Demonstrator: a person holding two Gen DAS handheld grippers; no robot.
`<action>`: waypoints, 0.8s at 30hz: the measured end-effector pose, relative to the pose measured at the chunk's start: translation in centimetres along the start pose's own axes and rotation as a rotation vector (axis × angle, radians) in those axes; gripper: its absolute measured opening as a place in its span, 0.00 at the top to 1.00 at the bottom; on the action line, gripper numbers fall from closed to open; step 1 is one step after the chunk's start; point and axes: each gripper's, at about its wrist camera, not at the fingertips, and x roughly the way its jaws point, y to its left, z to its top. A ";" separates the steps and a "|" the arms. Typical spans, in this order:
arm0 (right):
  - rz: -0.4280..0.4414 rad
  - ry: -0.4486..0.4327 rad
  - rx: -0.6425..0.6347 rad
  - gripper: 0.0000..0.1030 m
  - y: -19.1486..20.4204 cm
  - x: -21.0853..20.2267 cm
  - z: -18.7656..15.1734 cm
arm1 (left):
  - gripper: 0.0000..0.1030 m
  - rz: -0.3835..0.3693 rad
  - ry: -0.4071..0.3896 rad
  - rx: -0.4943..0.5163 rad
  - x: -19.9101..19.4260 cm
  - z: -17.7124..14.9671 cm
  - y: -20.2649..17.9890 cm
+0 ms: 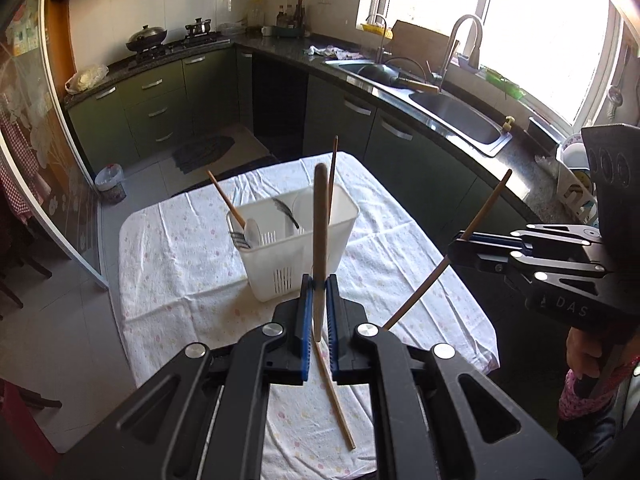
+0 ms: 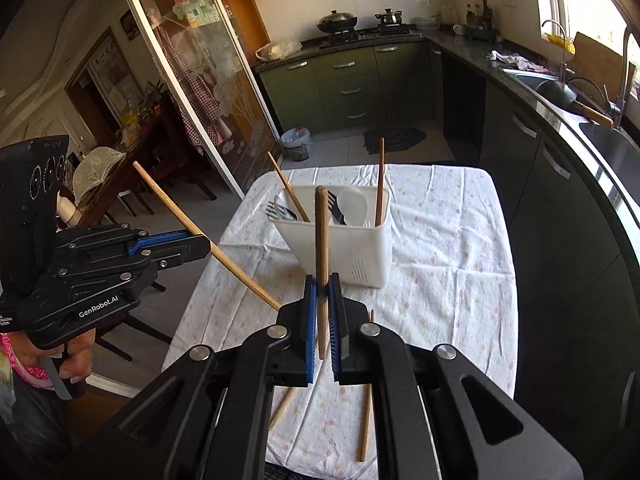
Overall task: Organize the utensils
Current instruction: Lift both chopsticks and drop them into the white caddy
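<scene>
Nearest the cameras, a wooden chopstick is clamped in each pair of tongs. By the left tongs (image 1: pixel 319 286) one chopstick (image 1: pixel 319 216) is pinched between the blue pads and held nearly upright, presumably so that it can be lowered end-first. By the right tongs (image 2: pixel 322 286) a second chopstick (image 2: pixel 321 240) is gripped in the same manner.

Below the tongs, a loose chopstick (image 1: pixel 335 394) is left lying on the white floral cloth of the surface (image 1: pixel 168 264); it is judged to be the next item for collection.

Farther on, near the middle of the surface, the white utensil holder (image 1: pixel 298 252) is stood. Forks (image 2: pixel 280 210), a white spoon (image 2: pixel 352 206) and two leaning chopsticks are already kept in its compartments, so the task is judged well advanced.

Beyond the surface, green cabinets (image 1: pixel 160 96), a stove with pots, and a sink (image 1: pixel 456 114) beneath a bright window are seen.
</scene>
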 end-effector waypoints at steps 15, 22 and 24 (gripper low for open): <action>-0.117 -0.269 0.021 0.93 0.3 -4.0 10.7 | 0.94 0.072 -0.207 -0.010 -0.1 8.3 -0.8; -0.148 -0.151 0.018 0.93 -0.6 3.4 10.5 | 0.94 0.127 -0.110 -0.029 4.3 7.8 0.7; -0.152 -0.115 0.019 0.93 -1.1 5.6 9.6 | 0.93 0.134 -0.081 -0.033 5.5 7.3 1.2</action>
